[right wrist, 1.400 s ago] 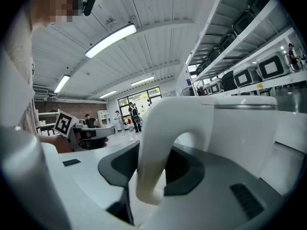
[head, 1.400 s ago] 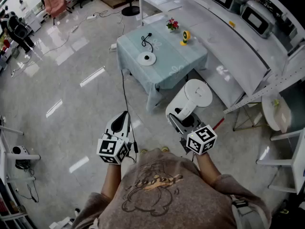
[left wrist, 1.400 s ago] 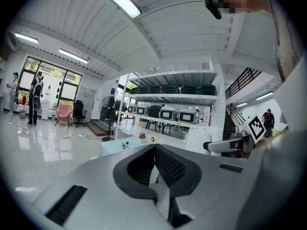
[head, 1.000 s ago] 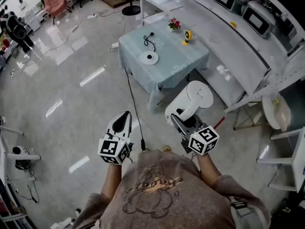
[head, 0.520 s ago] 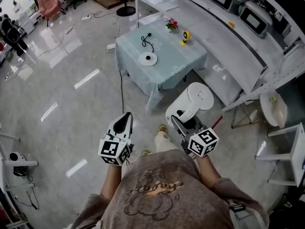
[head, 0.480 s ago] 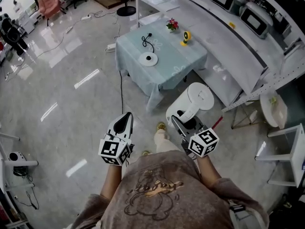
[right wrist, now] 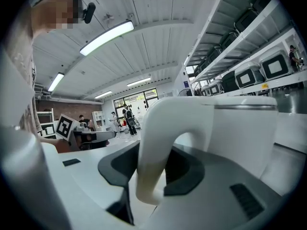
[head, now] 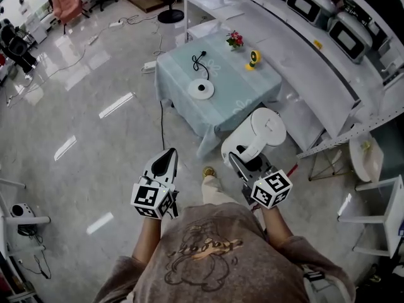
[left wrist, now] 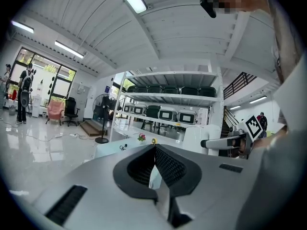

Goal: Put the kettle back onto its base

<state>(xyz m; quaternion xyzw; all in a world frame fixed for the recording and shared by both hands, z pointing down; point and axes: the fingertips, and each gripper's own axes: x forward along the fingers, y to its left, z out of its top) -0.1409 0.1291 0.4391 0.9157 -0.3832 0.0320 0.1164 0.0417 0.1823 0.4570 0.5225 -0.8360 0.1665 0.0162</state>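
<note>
Clamps the right gripper [head: 242, 163] on the handle of the white kettle [head: 257, 133], carried just ahead of its jaws; holds the left gripper [head: 165, 160] pressed together on nothing, beside it. Risks swinging the kettle on that single-handle hold, or landing it off-centre on the base [head: 201, 89], well ahead of both grippers on the table [head: 249, 87]. Counts one kettle, one base, one table, two grippers.

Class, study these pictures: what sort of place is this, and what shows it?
Likely a large test lab or workshop hall: long shelving of identical microwave-like appliances, a wide glossy floor with trailing cables, one lone cloth-covered table.
</note>
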